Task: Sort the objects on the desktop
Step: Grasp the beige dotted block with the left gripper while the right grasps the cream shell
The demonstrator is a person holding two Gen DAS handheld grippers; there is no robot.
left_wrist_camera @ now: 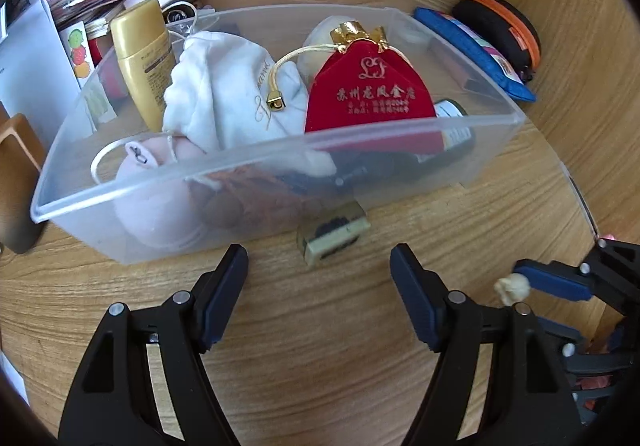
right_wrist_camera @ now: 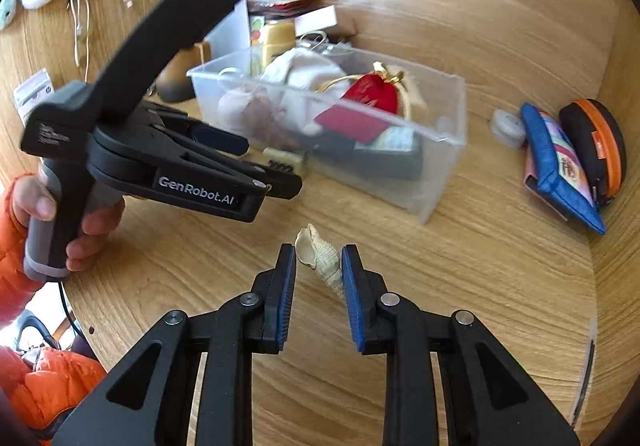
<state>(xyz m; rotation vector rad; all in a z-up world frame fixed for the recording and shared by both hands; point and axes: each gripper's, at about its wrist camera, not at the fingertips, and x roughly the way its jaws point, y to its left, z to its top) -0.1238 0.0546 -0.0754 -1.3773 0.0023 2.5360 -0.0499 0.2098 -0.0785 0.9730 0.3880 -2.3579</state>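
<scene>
Clear bin (left_wrist_camera: 256,158) holds red pouch (left_wrist_camera: 370,86), white bag (left_wrist_camera: 224,86), gold bottle (left_wrist_camera: 142,58).

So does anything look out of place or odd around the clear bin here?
One thing: a small tan block with a dark face lies tilted on the wooden desk right against the outside front wall of the clear plastic bin, not in it. The right tongs hold a pale spiral seashell, not yet binned.
</scene>
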